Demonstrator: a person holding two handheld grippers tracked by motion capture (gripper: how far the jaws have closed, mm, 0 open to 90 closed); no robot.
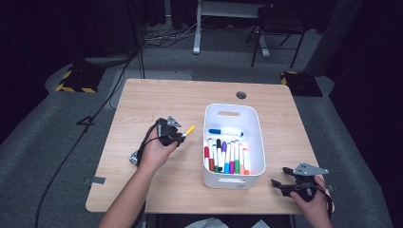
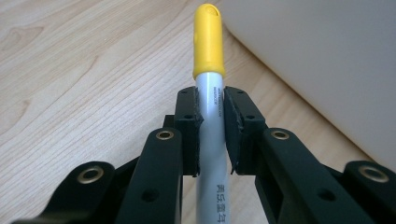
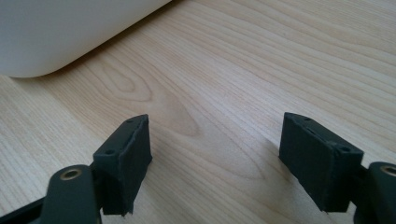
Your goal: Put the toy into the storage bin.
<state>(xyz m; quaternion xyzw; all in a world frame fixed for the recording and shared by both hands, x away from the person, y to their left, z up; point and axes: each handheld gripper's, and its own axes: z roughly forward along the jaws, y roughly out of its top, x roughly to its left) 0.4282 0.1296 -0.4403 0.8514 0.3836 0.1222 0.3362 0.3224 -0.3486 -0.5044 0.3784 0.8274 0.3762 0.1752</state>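
My left gripper (image 1: 181, 136) is shut on a white marker with a yellow cap (image 1: 189, 130), held a little above the wooden table (image 1: 157, 95) just left of the white bin (image 1: 254, 124). In the left gripper view the pads (image 2: 187, 122) clamp the marker's barrel (image 2: 210, 135), its yellow cap (image 2: 208, 41) pointing toward the bin wall (image 2: 317, 51). The bin holds several coloured markers (image 1: 227, 156) and one blue-capped marker (image 1: 225, 131) lying crosswise. My right gripper (image 1: 280, 184) rests open at the table's front right corner, nothing between its pads (image 3: 125, 163).
A round cable hole (image 1: 241, 95) sits in the table behind the bin. The bin's corner (image 3: 60, 32) lies ahead-left of the right gripper. Cables, a chair and desk legs stand on the grey floor beyond the table.
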